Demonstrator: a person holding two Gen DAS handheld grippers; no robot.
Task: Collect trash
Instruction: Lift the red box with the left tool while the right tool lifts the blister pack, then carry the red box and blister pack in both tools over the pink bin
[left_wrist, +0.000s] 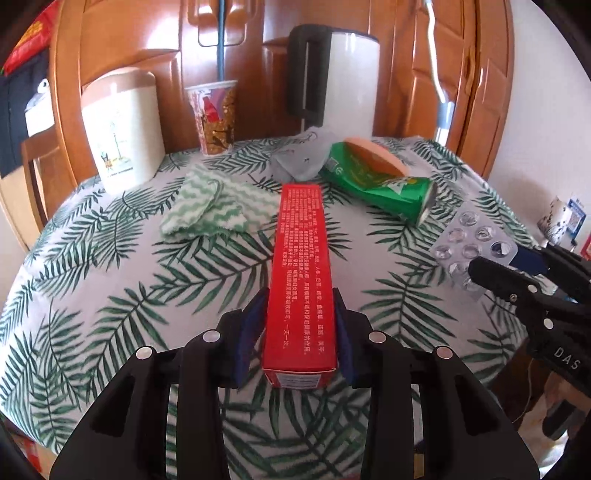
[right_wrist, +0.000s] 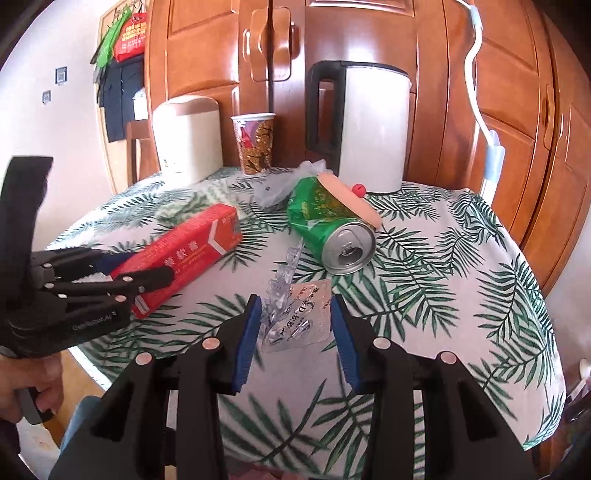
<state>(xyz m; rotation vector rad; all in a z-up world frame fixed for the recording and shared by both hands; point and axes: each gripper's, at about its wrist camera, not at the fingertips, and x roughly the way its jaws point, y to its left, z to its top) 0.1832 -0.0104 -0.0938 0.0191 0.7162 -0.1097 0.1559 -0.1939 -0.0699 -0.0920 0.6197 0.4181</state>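
The left gripper (left_wrist: 301, 332) has its fingers (left_wrist: 251, 332) pressed against both long sides of a red box (left_wrist: 301, 266), holding it by its near end with the far end pointing away over the desk (left_wrist: 92, 295). The right gripper (right_wrist: 293, 332) holds a silver pill sheet (right_wrist: 295, 317): the sheet is bent between the blue fingers (right_wrist: 245, 332), one edge against the left one; whether the right one presses on it I cannot tell for sure, though the sheet appears lifted and carried.

Farther out, a crushed green can (right_wrist: 332, 229) lies on its side near the middle of the desk, with a peach-coloured lid (right_wrist: 354, 199) resting on it and a crumpled clear bag (right_wrist: 280, 184) just behind. A green-and-white cloth (left_wrist: 207, 210) lies to the left. At the far edge stand a cream bin (left_wrist: 122, 129), a paper cup (left_wrist: 216, 118) and a white kettle (left_wrist: 343, 81).

By my reading, the job is partway: two pieces of trash are in hand but not yet dropped anywhere, while the can, bag and perhaps the cup remain to collect. The bin looks like the likely destination.
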